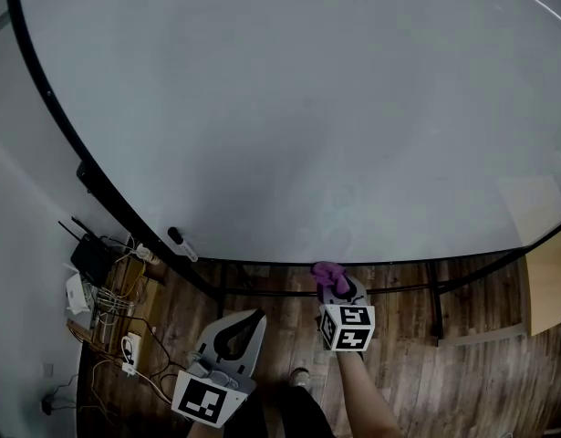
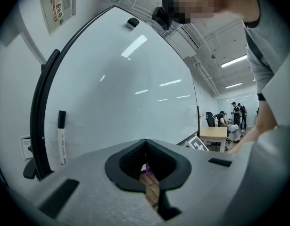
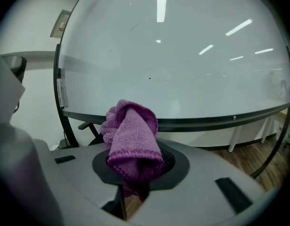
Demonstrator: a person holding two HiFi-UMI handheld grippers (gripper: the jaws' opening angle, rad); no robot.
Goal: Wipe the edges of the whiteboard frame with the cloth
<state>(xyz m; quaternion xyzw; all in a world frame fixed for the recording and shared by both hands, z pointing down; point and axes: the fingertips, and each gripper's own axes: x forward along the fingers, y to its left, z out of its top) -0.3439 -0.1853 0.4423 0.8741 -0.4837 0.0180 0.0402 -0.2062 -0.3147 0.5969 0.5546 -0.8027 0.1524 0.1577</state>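
A large whiteboard (image 1: 307, 108) fills the head view, with its black frame (image 1: 399, 263) curving along the bottom and left. My right gripper (image 1: 337, 286) is shut on a purple cloth (image 1: 327, 270), which is held right at the bottom frame edge. In the right gripper view the cloth (image 3: 133, 138) bunches up out of the right gripper (image 3: 140, 167), just in front of the bottom frame (image 3: 206, 121). My left gripper (image 1: 236, 331) hangs lower left, away from the board, its jaws together with nothing between them (image 2: 145, 160).
A black-capped marker (image 1: 181, 244) clings to the board near the lower left corner (image 2: 61, 135). A router and tangled cables (image 1: 88, 267) lie on the floor at left. A wooden desk (image 1: 546, 281) stands at right. The board's stand legs (image 1: 435, 304) rest on wood flooring.
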